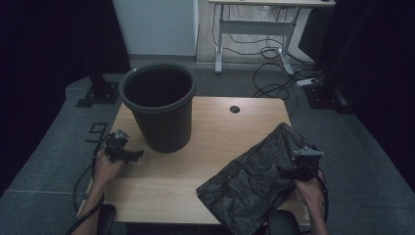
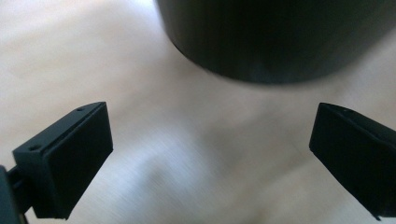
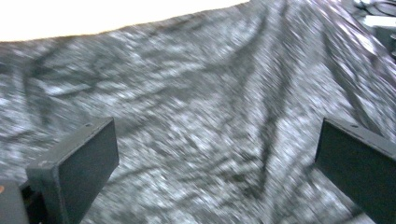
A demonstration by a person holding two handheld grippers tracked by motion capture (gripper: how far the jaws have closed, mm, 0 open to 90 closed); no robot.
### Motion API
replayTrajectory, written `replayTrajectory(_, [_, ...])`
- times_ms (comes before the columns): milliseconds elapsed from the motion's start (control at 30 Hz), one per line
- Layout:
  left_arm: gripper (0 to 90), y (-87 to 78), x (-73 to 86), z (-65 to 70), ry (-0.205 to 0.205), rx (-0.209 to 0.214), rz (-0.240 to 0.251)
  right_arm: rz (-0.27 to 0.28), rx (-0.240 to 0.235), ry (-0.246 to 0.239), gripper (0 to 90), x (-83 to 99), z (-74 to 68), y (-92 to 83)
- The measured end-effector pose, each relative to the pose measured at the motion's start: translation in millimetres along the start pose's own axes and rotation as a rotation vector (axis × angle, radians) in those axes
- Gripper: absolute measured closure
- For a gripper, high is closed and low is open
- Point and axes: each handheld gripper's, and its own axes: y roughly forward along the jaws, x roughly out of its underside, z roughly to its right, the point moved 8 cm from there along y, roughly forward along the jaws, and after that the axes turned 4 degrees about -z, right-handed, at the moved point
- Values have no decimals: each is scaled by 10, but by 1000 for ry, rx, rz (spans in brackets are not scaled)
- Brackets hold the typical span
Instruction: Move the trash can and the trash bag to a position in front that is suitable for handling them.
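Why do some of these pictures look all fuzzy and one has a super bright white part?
Right gripper view: the black plastic bag is smeared by motion blur, and the table behind it is blown out to white. Left gripper view: the bin and wood grain look soft and blurred. High view: dim but sharp, with dark corners around the room.

Bin [image 1: 159, 105] stands tall at table [image 1: 215, 122] back-left, blocks straight path across there; left gripper [image 1: 128, 154] sits just beside its base, jaws wide, nothing betw. them. Bare wood centre + back-right = free lane. Black bag [image 1: 254, 178] covers front-right corner, spills over edge; right gripper [image 1: 286, 171] over it, jaws apart.
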Motion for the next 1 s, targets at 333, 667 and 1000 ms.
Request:
replayTrajectory(333, [0, -2, -368, -325, -6, -61, 73, 24, -61, -48, 0, -201, -178, 100])
replayTrajectory(667, [0, 23, -556, -560, -62, -79, 93, 42, -68, -76, 0, -409, -299, 211])
replayTrajectory(1000, [0, -9, -878, -791, -54, -123, 127, 49, -72, -76, 0, -565, -381, 300])
